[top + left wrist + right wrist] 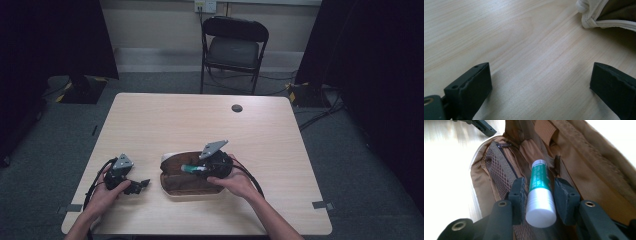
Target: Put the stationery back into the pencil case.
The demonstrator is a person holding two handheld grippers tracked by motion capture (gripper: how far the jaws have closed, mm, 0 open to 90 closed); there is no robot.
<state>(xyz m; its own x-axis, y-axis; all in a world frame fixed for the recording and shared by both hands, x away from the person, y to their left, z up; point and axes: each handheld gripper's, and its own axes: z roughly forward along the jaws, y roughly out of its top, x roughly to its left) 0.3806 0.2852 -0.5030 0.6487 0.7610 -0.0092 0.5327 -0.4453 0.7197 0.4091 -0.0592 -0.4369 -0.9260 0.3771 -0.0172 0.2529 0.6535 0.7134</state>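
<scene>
My right gripper [540, 195] pinches a small green-and-white tube [539, 192] by its sides, just above the open pouch [176, 184], with the tube's far end pointing down into the brown lining. In the high view the tube [191, 169] sits over the middle of the pouch, near its right half. My left gripper [134, 187] rests just left of the pouch on the table [175, 120], its jaws spread wide with nothing between them; in the left gripper view only bare wood lies between them and the pouch's pale piped edge [596, 17] is up at the far right.

What could go wrong: the tube is smooth and round, and I hold it near its white cap end, so if I loosen the pinch too early it may slide forward and roll against the mesh pocket [499, 172] instead of settling in the pouch's bottom. The pouch is soft and nothing holds it down (my left gripper is not touching it), so a push from the tube could shove the pouch along the table or fold its wall inward. The zipper pull [503, 145] beside the mesh could also catch the tube's tip.

There is white lettering on the tube's green band, but it is too blurred for me to read. I see no brand on the pouch.
</scene>
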